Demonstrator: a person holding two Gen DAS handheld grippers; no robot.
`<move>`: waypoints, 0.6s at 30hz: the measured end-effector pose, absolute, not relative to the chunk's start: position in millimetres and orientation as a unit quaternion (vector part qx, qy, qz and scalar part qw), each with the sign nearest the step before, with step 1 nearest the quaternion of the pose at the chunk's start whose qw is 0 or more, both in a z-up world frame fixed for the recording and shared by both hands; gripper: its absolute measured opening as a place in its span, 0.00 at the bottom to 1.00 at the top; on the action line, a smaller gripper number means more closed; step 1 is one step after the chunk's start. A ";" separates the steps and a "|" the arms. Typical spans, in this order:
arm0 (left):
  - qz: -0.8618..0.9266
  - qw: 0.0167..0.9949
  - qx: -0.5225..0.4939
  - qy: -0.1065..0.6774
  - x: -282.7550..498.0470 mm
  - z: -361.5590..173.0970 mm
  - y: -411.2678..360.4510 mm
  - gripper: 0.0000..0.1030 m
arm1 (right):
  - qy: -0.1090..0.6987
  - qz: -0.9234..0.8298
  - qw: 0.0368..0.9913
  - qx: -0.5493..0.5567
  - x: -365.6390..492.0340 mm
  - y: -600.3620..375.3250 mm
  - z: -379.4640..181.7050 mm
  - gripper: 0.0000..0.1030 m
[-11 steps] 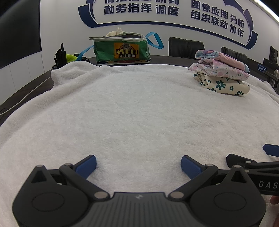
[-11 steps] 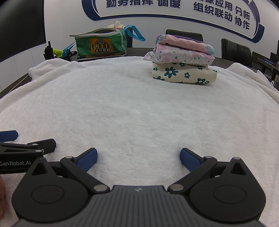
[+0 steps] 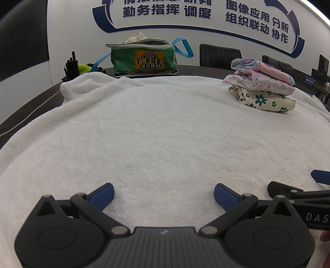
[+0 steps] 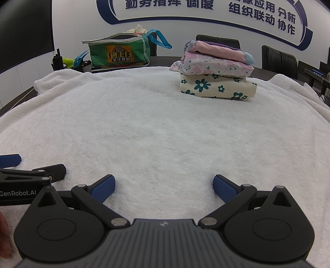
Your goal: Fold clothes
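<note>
Fingers of the left gripper (image 3: 164, 196) and right gripper (image 4: 164, 188) stay spread wide, grasping nothing above the unchanged white towel (image 3: 165, 127).

- Setting: an office meeting room, adapted as a recording space.
- Wall lettering (image 3: 206, 12): large blue Chinese characters within a curved blue band, of the kind used for institutional signage.
- Black office chairs (image 3: 219, 55): high-backed, ranged along the far side of a long dark worktop (image 3: 196, 70).
- Dark screen (image 3: 22, 41): mounted on the left wall.
- White towel (image 3: 165, 127): spread over the worktop; a green bag (image 3: 144, 59) stands behind it.
</note>
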State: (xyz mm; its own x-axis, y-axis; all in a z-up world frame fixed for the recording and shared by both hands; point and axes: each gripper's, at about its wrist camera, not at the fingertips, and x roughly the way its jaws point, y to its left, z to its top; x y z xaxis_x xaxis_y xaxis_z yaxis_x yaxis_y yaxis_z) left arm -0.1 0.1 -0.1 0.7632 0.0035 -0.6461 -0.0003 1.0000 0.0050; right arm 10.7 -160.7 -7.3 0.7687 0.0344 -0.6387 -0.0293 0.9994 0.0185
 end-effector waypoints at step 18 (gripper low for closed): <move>0.001 0.939 0.004 0.343 -1.2 -1.1 -1.7 1.00 | 0.340 0.017 0.940 0.004 10.8 -161.3 -7.4 1.00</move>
